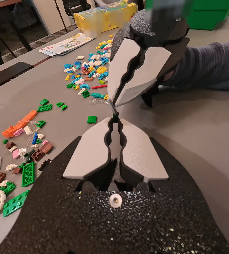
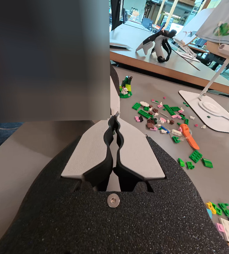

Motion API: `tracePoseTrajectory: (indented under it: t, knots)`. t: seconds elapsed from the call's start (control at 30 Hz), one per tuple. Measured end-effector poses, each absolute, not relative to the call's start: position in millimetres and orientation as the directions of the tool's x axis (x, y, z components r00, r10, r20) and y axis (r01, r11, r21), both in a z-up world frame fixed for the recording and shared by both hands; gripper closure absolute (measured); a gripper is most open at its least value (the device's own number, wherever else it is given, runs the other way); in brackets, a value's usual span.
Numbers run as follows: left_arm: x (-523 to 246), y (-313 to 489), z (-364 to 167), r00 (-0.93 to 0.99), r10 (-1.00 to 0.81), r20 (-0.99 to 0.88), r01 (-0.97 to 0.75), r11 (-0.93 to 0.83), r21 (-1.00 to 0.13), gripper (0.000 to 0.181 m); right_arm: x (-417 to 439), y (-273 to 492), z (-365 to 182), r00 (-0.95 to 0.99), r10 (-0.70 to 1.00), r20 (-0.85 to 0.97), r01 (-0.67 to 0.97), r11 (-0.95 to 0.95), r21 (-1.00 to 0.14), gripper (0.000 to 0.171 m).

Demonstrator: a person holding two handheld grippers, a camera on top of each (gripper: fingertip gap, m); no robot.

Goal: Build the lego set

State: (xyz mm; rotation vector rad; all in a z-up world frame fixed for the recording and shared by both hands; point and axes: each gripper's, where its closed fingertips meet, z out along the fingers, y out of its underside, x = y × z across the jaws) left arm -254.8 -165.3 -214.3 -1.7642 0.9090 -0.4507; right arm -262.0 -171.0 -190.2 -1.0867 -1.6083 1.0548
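In the left wrist view the left gripper (image 1: 115,119) reached up from the bottom of the frame, its grey fingers (image 1: 96,143) drawn together at the tips and pinched on a small dark green piece (image 1: 115,118) just above frame centre. The right gripper (image 1: 113,103) came down from the upper right, tilted so its tips pointed toward lower left, and met the left one nearly tip to tip. Its fingers were pressed together on a thin grey rod (image 1: 112,107), whose lower end touched the dark green piece. Behind it a sleeved forearm (image 1: 210,66) lay along the right edge of the frame, resting on the grey table (image 1: 180,137).

In the right wrist view the right gripper (image 2: 114,121) rose from the bottom, fingers (image 2: 136,144) closed, with the end of the grey rod (image 2: 117,113) poking out past the tips at frame centre; a large blurred patch covered the upper left.

Loose bricks lay scattered at the left of the left wrist view: green plates (image 1: 28,174), an orange carrot-shaped piece (image 1: 19,125), and brown bricks (image 1: 37,154). A pile of blue, white and yellow pieces (image 1: 87,70) sat at upper centre, with an instruction booklet (image 1: 65,44) and a yellow box (image 1: 104,17) beyond. In the right wrist view a small partly built green model (image 2: 125,88) stood on the table above centre, and a white stand (image 2: 213,110) occupied the right.
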Motion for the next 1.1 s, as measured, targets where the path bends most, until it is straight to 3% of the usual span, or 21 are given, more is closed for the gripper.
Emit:
tracePoseTrajectory:
  t: [0.43,0.63,0.77,0.93,1.1]
  knots:
    - [-258,-163,-211,0.656,-0.750,-0.083,-0.318,-0.175,-0.932,0.174,-259,-170,-193,-0.230,0.957,0.176,0.209,0.225,-0.952,0.171]
    - [-258,-164,-211,0.653,-0.752,-0.091,-0.324,-0.169,-0.931,0.174,-257,-168,-194,-0.259,0.966,0.002,0.241,0.067,-0.968,0.171]
    - [-263,-160,-208,0.683,-0.726,-0.082,-0.297,-0.174,-0.939,0.174,-255,-162,-197,-0.237,0.971,-0.017,0.272,0.050,-0.961,0.169]
    - [-286,-148,-196,0.788,-0.613,-0.048,-0.193,-0.173,-0.966,0.174,-255,-144,-212,-0.107,0.994,-0.019,0.399,0.025,-0.917,0.166]
    - [-286,-147,-197,0.788,-0.615,-0.028,-0.179,-0.186,-0.966,0.174,-249,-144,-232,-0.069,0.997,-0.026,0.588,0.020,-0.809,0.163]
